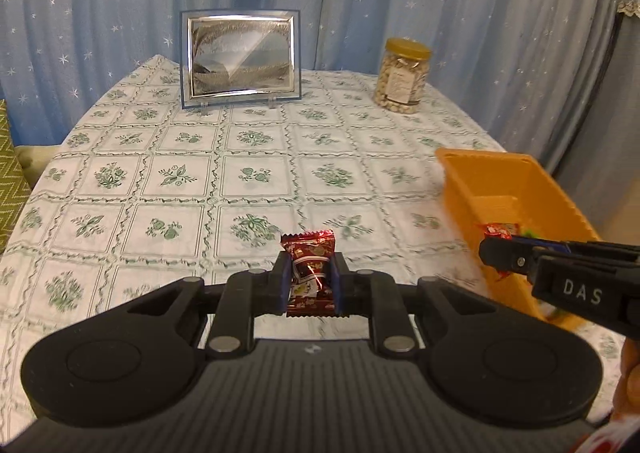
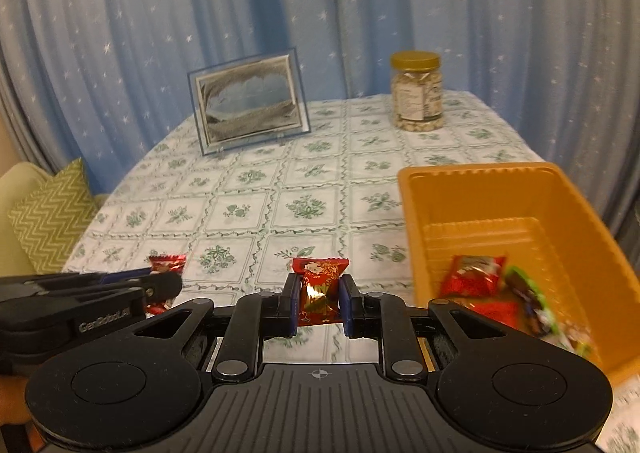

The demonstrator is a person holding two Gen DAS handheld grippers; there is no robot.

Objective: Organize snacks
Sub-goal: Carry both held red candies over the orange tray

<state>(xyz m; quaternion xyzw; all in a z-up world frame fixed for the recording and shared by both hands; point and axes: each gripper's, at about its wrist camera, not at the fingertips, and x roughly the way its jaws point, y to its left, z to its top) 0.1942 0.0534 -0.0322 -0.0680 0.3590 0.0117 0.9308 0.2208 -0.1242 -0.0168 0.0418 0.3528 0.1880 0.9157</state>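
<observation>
My left gripper (image 1: pixel 311 273) is shut on a dark red foil snack packet (image 1: pixel 309 253), held upright above the tablecloth. My right gripper (image 2: pixel 319 293) is shut on a bright red snack packet (image 2: pixel 320 277). To its right stands an orange plastic bin (image 2: pixel 476 177) with several red and green snack packets (image 2: pixel 474 277) in its near end. In the left wrist view the right gripper (image 1: pixel 496 253) comes in from the right in front of the bin (image 1: pixel 480 165). In the right wrist view the left gripper (image 2: pixel 168 285) shows at the left with its red packet (image 2: pixel 168 263).
A glass picture frame (image 1: pixel 239 59) stands at the back of the table (image 1: pixel 256 177), and a gold-lidded jar of nuts (image 1: pixel 403 77) at the back right. Blue star-print curtains hang behind. A green zigzag cushion (image 2: pixel 52 213) lies off the table's left side.
</observation>
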